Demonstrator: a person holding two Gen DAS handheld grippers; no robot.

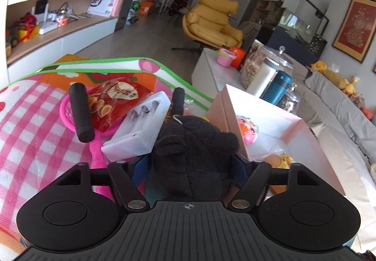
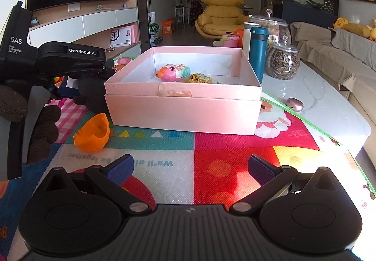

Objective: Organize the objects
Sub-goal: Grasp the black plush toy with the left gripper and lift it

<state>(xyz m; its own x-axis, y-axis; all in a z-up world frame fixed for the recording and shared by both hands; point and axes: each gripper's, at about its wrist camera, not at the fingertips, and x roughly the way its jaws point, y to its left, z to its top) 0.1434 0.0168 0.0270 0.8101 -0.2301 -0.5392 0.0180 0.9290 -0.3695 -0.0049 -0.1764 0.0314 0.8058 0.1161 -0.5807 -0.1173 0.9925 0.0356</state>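
A black plush (image 1: 190, 155) is held between the jaws of the left gripper (image 1: 190, 167), just left of the pink box (image 2: 183, 106) on the play mat (image 2: 211, 167). The plush fills the gap between the jaws and appears clamped at its body. It is judged soft, light and compressible, so a grip across its thick middle should be firm enough; thin ears or a thread loop would likely slip or stretch. The box already holds a pink toy (image 2: 172, 72) and a yellow packet (image 2: 199, 78), with room beside them. The right gripper (image 2: 188, 167) is spread apart and holds nothing, near the front of the mat. An orange cup (image 2: 92, 133) lies tipped near the box's left corner.
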